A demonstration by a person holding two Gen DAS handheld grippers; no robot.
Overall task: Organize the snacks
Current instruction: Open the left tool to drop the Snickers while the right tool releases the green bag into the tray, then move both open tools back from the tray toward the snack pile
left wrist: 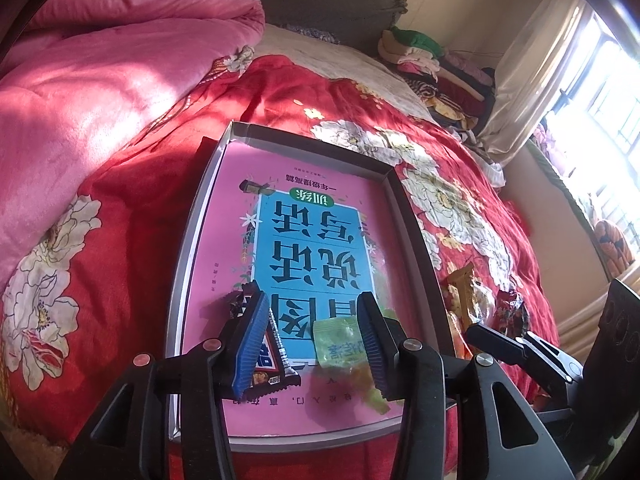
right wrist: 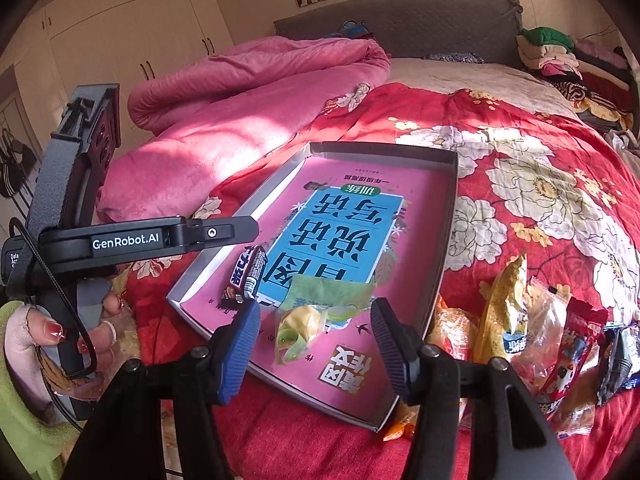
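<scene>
A red flowered bedspread covers the bed, and a pink quilt is bunched at its far left side. On the bedspread lies a shallow box with low grey walls; its long axis runs from the near edge of the bed toward the headboard, a little slanted to the right in the right wrist view. A pink and blue book cover fills the floor of the box, with its title upside down for the cameras. Near the box's near left corner lies a dark chocolate bar, its long axis about parallel to the left wall. Just beside it, nearer the middle of the near end, lies a green candy wrapper, crumpled, with a yellowish piece at its near end. Outside the box, along its right wall, a heap of snack packets rests on the bedspread. The left gripper has its jaws apart and grips nothing; the bar and the wrapper lie under the gap. The right gripper also stands open above the wrapper, not pressing it.
</scene>
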